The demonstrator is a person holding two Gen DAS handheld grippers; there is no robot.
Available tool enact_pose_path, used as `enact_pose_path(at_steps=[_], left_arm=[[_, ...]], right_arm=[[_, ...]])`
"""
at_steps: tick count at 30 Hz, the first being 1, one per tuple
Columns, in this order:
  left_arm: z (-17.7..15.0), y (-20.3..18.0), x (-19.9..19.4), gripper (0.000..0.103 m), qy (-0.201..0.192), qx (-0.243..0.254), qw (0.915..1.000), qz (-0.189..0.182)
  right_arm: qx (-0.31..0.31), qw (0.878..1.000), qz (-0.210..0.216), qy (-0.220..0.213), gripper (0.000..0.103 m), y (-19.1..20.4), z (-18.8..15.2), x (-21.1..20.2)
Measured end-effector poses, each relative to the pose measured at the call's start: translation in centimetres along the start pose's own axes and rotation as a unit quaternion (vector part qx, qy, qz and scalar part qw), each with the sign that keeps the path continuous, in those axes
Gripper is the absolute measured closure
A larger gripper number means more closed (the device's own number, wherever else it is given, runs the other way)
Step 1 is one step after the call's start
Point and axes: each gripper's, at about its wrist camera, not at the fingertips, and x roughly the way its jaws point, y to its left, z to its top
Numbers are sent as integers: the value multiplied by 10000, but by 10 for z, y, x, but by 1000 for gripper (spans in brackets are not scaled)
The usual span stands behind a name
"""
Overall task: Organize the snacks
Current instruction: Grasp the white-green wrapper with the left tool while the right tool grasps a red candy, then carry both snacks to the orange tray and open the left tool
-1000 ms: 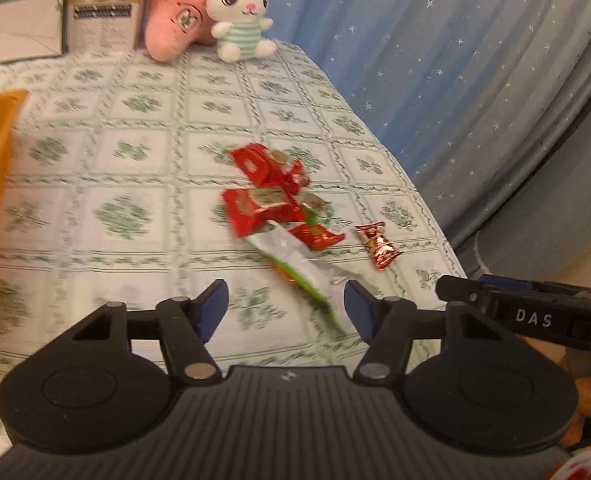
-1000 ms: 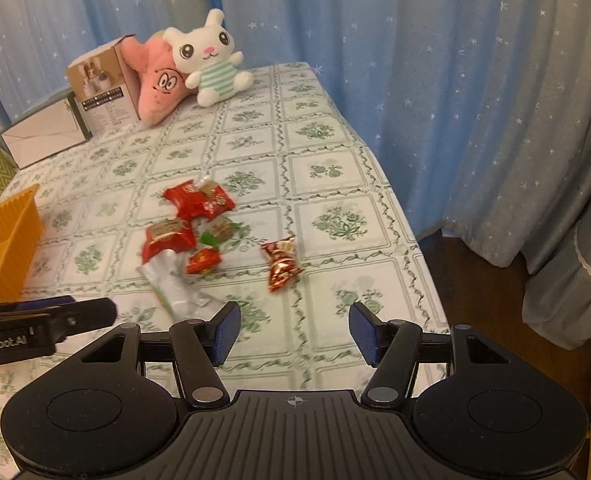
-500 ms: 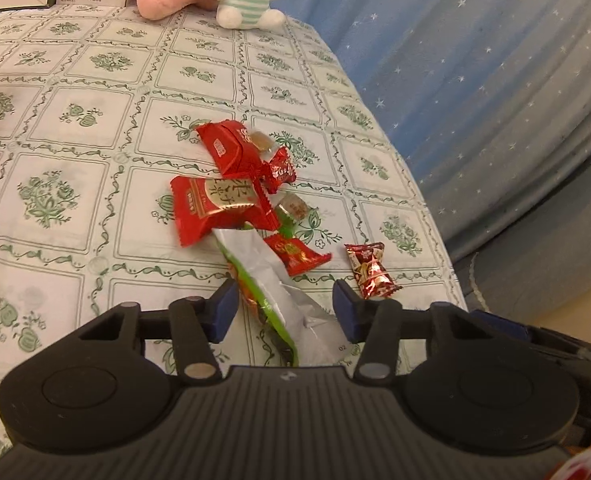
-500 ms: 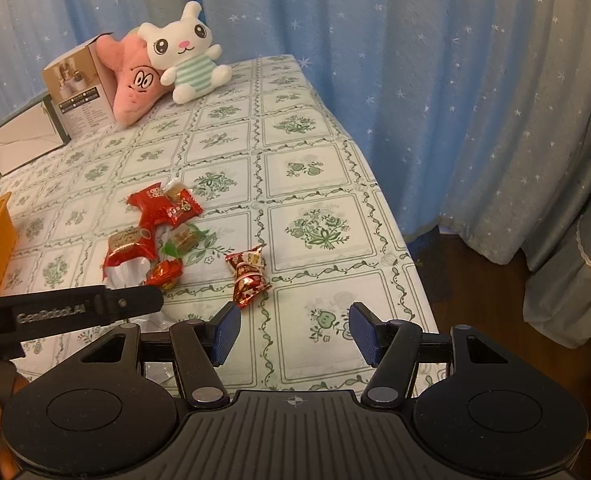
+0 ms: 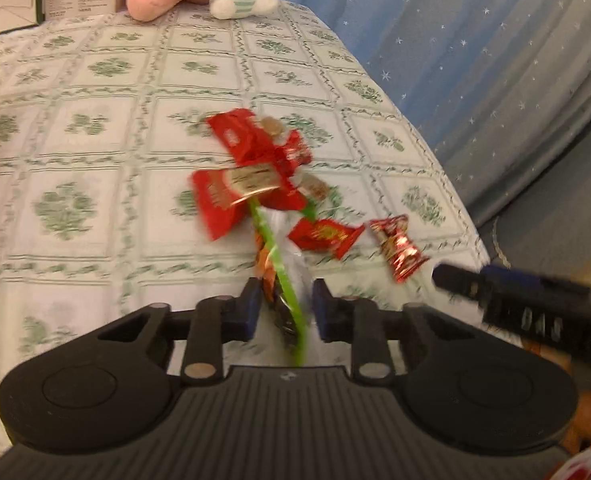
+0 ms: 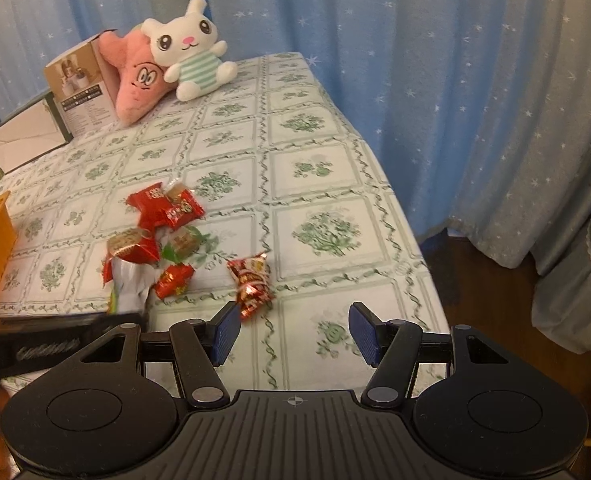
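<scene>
Where the snack pile sits near the table's right edge, a long silver-and-green snack packet is pinched edge-on between the closed jaws of the left gripper, angled steeply downward. Red packets crowd just beyond it. The right gripper hovers with jaws apart and empty, beside a twisted red candy. Bare tablecloth stretches beyond.
</scene>
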Motion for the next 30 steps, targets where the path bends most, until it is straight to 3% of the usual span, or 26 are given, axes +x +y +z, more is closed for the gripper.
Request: enact_pose_path(at_steps=[4, 8, 10, 17, 19, 26, 30], left_arm=[[-7, 19, -16, 83, 76, 408, 9991, 61], [-15, 32, -31, 83, 7, 1026, 9941, 358], [-18, 40, -35, 83, -75, 1187, 9919, 438], [-24, 50, -37, 82, -247, 1216, 9918, 299], [-24, 47, -37, 81, -277, 1319, 9902, 363], [-24, 36, -31, 79, -312, 1785, 9817, 586], [-21, 38, -31, 82, -255, 1735, 9833, 489]], right_arm=[[-183, 9997, 131, -6, 43, 8, 6, 10], [-385, 9990, 239, 1, 43, 18, 12, 24], [-500, 9985, 209, 46, 52, 24, 15, 32], [-917, 9955, -164, 177, 66, 38, 14, 53], [-975, 9949, -173, 196, 79, 41, 14, 52], [-823, 9961, -169, 251, 82, 45, 10, 37], [-606, 9980, -46, 196, 82, 47, 10, 20]])
